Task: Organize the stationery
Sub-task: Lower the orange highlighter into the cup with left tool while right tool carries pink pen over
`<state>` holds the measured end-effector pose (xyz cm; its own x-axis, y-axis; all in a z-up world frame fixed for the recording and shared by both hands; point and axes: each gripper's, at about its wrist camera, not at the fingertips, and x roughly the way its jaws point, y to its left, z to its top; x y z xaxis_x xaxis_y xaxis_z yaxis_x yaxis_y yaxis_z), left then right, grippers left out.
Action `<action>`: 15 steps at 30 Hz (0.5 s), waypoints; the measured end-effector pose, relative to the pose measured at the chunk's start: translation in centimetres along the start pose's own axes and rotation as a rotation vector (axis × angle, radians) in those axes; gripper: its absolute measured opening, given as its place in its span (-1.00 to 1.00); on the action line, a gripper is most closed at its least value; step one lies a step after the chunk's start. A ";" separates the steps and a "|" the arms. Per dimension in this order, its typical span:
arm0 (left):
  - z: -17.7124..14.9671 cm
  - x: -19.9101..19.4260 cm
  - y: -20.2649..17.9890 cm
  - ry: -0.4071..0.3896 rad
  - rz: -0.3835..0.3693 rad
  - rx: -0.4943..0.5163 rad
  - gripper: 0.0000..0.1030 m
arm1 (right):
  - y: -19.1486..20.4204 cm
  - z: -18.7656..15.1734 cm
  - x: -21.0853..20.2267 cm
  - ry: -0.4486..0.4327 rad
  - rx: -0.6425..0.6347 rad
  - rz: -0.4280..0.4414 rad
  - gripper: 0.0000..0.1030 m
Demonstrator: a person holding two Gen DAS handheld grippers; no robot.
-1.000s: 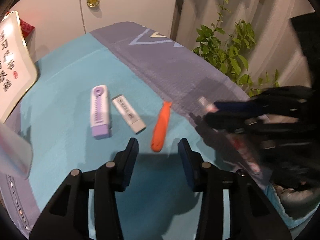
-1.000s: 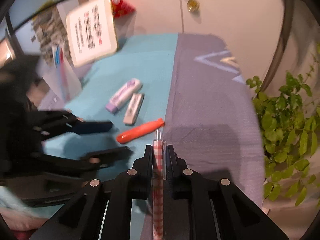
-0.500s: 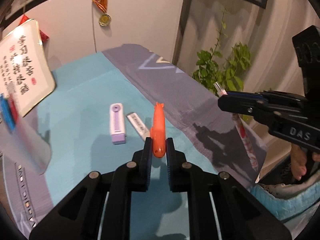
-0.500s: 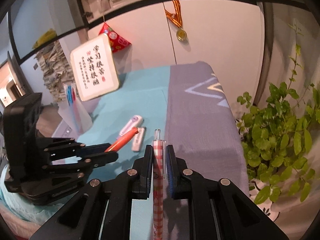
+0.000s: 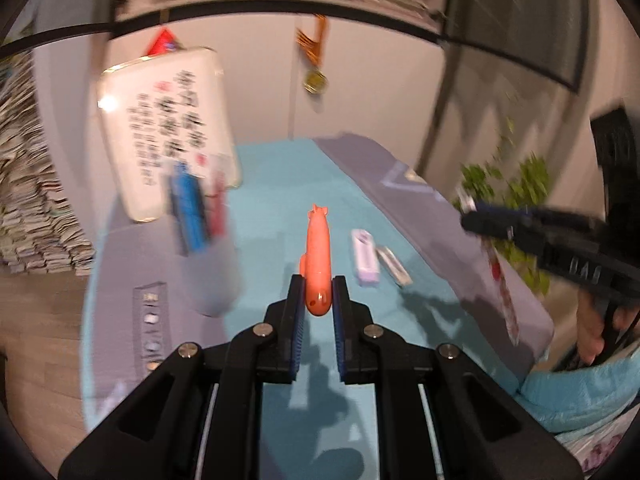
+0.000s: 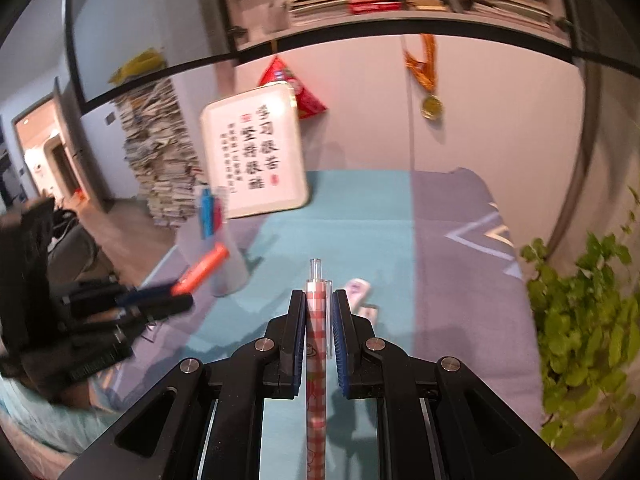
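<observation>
Both pens lifted, bound for the clear cup (image 6: 230,268).
Left gripper (image 5: 318,292) clamps the orange pen (image 5: 318,256) just right of the cup; farther right, right gripper (image 6: 320,312) pinches the checked pen (image 6: 316,340), both above the counter (image 6: 360,208).

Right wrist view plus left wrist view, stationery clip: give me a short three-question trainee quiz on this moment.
1. True or false: the left gripper is shut on the orange pen.
2. What does the right gripper hold? A) a purple eraser B) the red checked pen C) nothing
3. Fill in: the clear pen cup already holds blue and ___ pens.

Key
1. True; its fingers clamp the pen's lower end.
2. B
3. red
</observation>
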<state>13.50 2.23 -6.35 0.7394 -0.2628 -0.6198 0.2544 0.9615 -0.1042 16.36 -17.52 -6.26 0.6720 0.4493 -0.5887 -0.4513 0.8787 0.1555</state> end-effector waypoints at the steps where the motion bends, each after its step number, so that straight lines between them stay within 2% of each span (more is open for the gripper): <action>1: 0.4 -0.4 1.0 -0.010 0.010 -0.020 -0.78 | 0.3 0.0 0.1 -0.001 -0.004 0.002 -0.73; 5: 1.8 -0.8 3.6 -0.022 0.042 -0.062 -0.78 | 1.7 0.6 0.0 -0.018 -0.023 0.000 -0.73; 9: 3.2 0.5 5.9 -0.019 0.080 -0.115 -0.78 | 2.5 1.1 -0.1 -0.024 -0.028 -0.011 -0.73; 12: 3.4 1.5 7.2 -0.020 0.058 -0.154 -0.78 | 2.8 1.3 0.0 -0.020 -0.030 -0.018 -0.73; 15: 3.2 3.3 7.8 0.016 0.057 -0.176 -0.78 | 2.8 1.3 0.0 -0.017 -0.029 -0.026 -0.73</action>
<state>19.92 8.57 -6.68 0.7393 -0.2074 -0.6406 0.0984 0.9744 -0.2020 15.89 -14.85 -4.84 0.6935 0.4290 -0.5788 -0.4501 0.8853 0.1169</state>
